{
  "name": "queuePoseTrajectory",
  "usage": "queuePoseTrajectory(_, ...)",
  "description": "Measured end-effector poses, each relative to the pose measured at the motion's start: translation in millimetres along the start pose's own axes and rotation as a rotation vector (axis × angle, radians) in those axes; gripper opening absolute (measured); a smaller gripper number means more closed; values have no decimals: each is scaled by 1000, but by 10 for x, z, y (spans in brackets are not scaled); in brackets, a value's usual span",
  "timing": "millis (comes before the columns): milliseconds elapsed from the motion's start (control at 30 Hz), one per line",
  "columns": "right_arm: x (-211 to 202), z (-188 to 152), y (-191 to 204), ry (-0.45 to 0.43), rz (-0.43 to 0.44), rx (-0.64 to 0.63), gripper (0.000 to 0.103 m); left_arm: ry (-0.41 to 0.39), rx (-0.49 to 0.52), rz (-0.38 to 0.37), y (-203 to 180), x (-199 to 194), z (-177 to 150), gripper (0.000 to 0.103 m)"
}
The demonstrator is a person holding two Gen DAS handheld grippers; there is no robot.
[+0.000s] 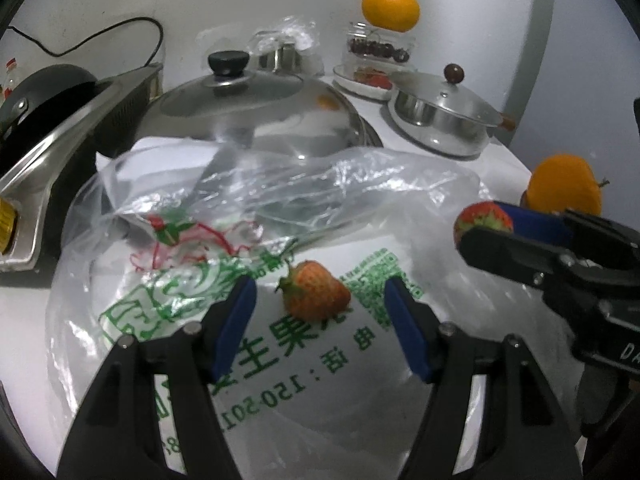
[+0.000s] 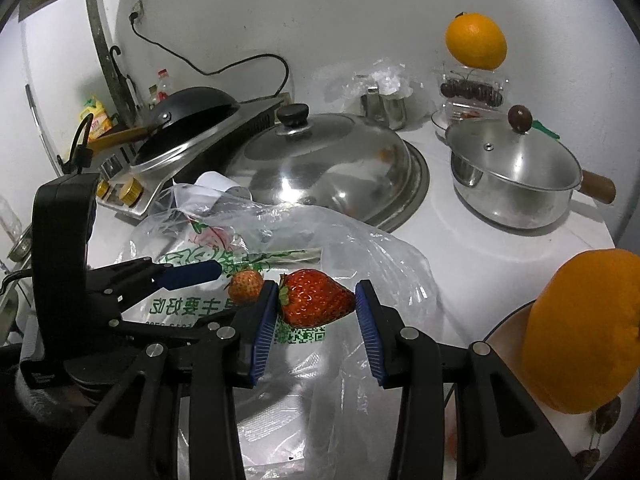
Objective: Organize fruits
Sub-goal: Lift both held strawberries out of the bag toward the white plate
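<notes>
A pale strawberry [image 1: 316, 291] lies on a clear printed plastic bag [image 1: 240, 240]. My left gripper [image 1: 320, 304] is open with its blue pads on either side of it, not touching. My right gripper [image 2: 316, 304] is shut on a red strawberry [image 2: 314, 298], held above the bag; it also shows in the left wrist view [image 1: 482, 220]. The pale strawberry [image 2: 245, 287] sits just left of the red one, with the left gripper's blue fingertip [image 2: 192, 274] beside it. A large orange [image 2: 580, 332] sits on a plate at the right.
A domed steel lid [image 2: 320, 164] and a lidded steel saucepan [image 2: 512, 176] stand behind the bag. Another orange [image 2: 476, 42] rests on a clear box of cherries [image 2: 472, 92]. A black pan on a stove [image 2: 188, 120] is at the left.
</notes>
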State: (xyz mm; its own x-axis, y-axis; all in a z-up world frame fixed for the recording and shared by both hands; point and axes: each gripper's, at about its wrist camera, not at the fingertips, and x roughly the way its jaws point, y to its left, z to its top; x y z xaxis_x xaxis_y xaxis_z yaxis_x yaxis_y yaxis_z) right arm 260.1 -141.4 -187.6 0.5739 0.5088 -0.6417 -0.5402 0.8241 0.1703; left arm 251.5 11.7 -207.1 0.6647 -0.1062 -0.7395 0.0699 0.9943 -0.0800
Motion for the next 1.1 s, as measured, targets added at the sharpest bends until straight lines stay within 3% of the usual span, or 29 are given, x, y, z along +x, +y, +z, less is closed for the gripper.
queuePoseTrajectory(233, 16, -5, -12, 4, -3, 0, 42, 13, -16, 4, 34, 72, 7, 54)
queuePoseTrajectory(567, 43, -11, -19, 9, -7, -2, 42, 41, -31, -10, 32, 167, -4, 51)
queuePoseTrajectory(867, 42, -11, -17, 11, -12, -7, 42, 45, -29, -27, 21, 205, -15, 40)
queuePoseTrajectory(1100, 23, -18, 17, 10, -18, -13, 42, 33, -15, -61, -3, 159, -29, 39)
